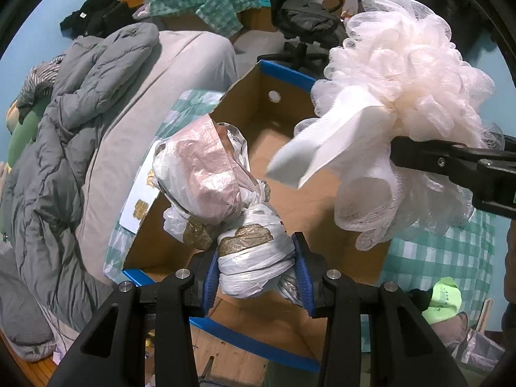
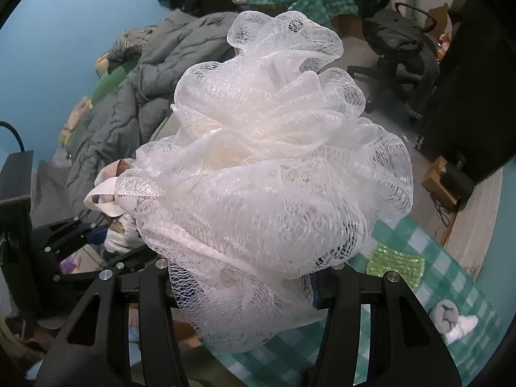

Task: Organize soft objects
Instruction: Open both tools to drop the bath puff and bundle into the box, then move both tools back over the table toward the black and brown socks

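Observation:
My left gripper (image 1: 256, 269) is shut on a bundle of white and pink plastic bags (image 1: 225, 193), held above an open cardboard box (image 1: 290, 122) with blue tape on its rims. My right gripper (image 2: 245, 290) is shut on a white mesh bath pouf (image 2: 267, 174), which fills its view. In the left wrist view the pouf (image 1: 409, 103) hangs at the upper right over the box, with the right gripper's black arm (image 1: 451, 161) behind it. A white ribbon loop (image 1: 319, 135) dangles from the pouf.
A grey duvet (image 1: 64, 129) and a beige mattress (image 1: 154, 96) lie to the left. A green checked cloth (image 2: 435, 274) covers the surface under the box; on it lie a green scrubber (image 2: 396, 264), a rolled sock (image 2: 451, 319) and a neon-yellow item (image 1: 445, 296). An office chair (image 1: 306, 29) stands behind.

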